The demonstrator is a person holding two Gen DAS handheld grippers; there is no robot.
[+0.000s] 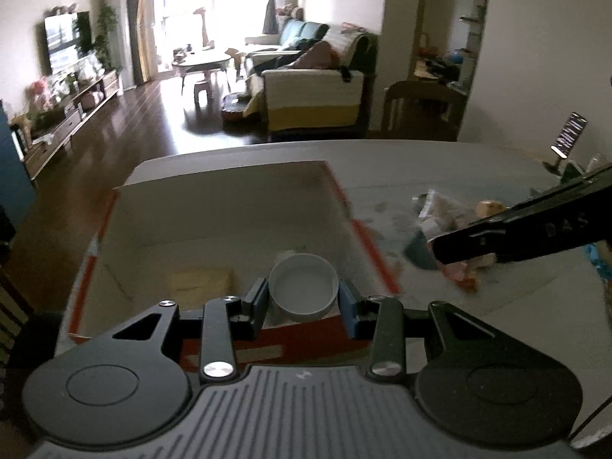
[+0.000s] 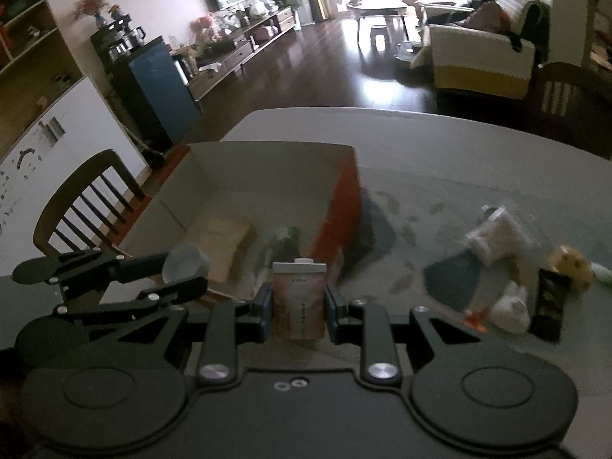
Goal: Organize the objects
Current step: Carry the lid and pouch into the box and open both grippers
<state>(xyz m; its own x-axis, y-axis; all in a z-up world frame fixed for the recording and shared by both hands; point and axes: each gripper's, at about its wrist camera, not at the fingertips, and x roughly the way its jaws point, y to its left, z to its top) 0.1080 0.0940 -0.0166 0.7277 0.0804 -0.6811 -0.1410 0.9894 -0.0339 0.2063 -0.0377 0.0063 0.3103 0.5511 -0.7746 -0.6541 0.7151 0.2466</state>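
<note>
Left claw around shallow white cup

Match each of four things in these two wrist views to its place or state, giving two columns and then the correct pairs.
Things:
1. white cup
2. pink carton
3. tan packet
4. dark wrapper

Places or states:
A. lying on the floor of the cardboard box
B. lying on the table, right of the box
C. shut in the left gripper
D. shut in the right gripper

Pairs: 1-C, 2-D, 3-A, 4-B
</note>
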